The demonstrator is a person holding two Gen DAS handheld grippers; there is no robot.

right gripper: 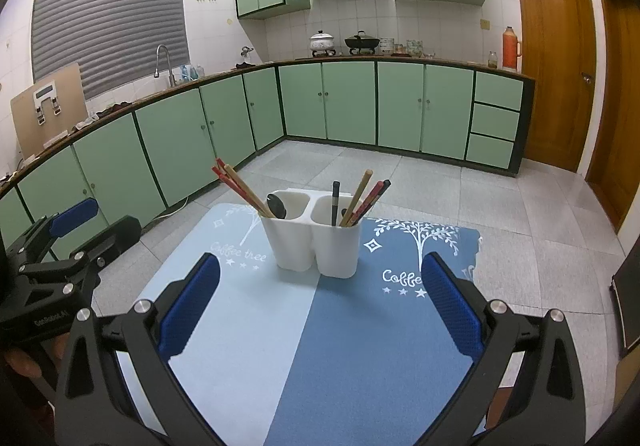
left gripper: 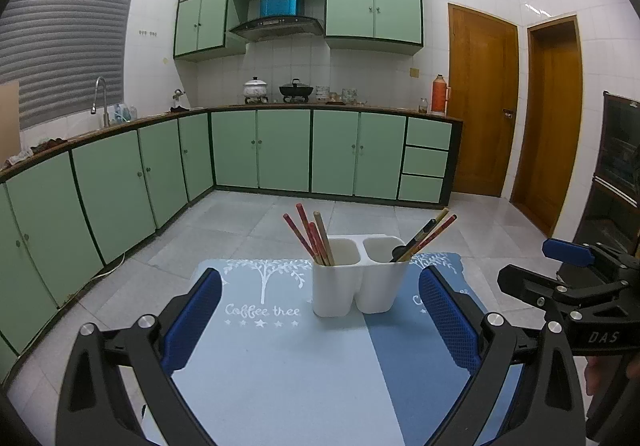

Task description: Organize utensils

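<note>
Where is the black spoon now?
In the right wrist view the black spoon stands in the left compartment of the white holder, beside the red chopsticks.

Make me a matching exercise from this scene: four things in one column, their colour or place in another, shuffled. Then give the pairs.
1. utensil holder
2. thermos
3. black spoon
4. mat

A. orange, on the counter by the door
B. two shades of blue
C. white, two compartments
D. in the left compartment

Pairs: 1-C, 2-A, 3-D, 4-B
</note>
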